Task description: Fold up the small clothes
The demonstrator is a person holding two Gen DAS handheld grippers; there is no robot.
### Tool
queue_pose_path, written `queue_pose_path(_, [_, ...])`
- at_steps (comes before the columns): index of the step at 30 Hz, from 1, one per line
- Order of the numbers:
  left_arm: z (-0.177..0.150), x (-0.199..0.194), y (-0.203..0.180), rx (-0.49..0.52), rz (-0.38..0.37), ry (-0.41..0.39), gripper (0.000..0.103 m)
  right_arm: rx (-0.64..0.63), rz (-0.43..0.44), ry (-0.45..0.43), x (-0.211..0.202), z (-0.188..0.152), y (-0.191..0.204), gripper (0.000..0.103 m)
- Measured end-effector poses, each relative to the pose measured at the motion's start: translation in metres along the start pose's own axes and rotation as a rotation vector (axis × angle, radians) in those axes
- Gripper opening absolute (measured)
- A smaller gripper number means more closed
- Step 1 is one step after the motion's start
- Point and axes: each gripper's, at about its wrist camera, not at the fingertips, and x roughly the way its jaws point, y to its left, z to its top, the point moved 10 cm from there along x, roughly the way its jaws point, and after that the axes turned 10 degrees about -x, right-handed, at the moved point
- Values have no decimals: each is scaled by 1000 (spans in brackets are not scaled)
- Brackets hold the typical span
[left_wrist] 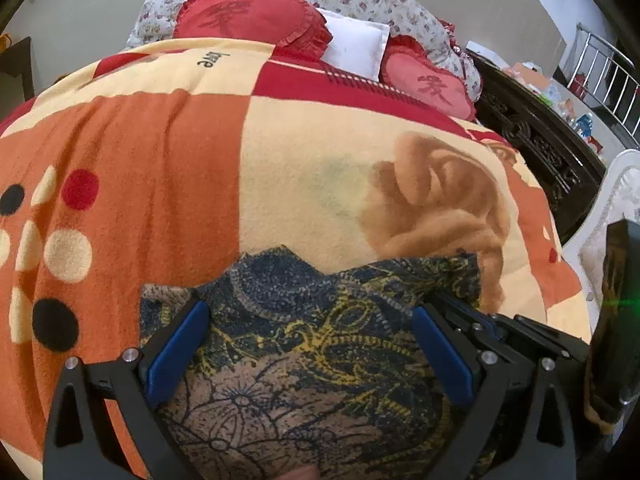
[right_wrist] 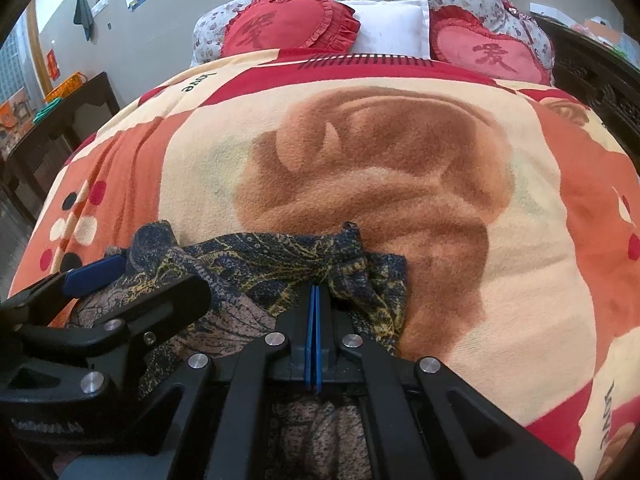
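Navy-and-mustard patterned knit, a small garment (left_wrist: 320,320), is lying crumpled on the orange, cream and red blanket (left_wrist: 168,152) at the near edge of the bed, and I am working it from both sides. I am keeping my left tool (left_wrist: 310,326) spread wide, its blue pads (left_wrist: 178,346) resting down on the cloth at either side with nothing pinched between them. I am holding my right tool (right_wrist: 314,292) pressed closed, the blue pads meeting, and a bunched fold of the garment's far edge seems to be caught at the tips, though the cloth is hiding the exact bite. To do this well, I am judging that I should lift the pinched edge only slightly, draw it over in one smooth pass while the left tool is pinning the lower layer flat, and line up the hems before letting go. No container is showing near me; pillows (right_wrist: 292,26) are sitting at the head of the bed.
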Motion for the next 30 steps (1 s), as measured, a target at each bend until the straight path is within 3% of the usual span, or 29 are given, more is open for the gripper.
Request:
queue_pose_path(4, [1,-8,0,14,39,32,103,-15,-12,12,0,1,1,0])
queue_pose_path(8, [10,-66,5,40,121,-69,103,-36,-13,56,-16,4,0,0])
queue_pose_path(12, [-14,-121,-1,94,172,-128,103,-63,-20,-1,-72,2,4,7])
queue_pose_path(15, [-53,-155,-13,102,162,-135,103,-63,10,-9,-126,-23,14,30])
queue_pose_path(20, [-118,-201,-33,79,133,-121,103,-111,17,-13,-194,-74,31,52])
queue_pose_path(25, [-155,-219,-39,37,178,-67,103,-101,36,23,-232,-128,32,53])
queue_pose_path(30, [-165,-223,-36,26,194,-60,103,-71,31,28,-246,-154,26,53])
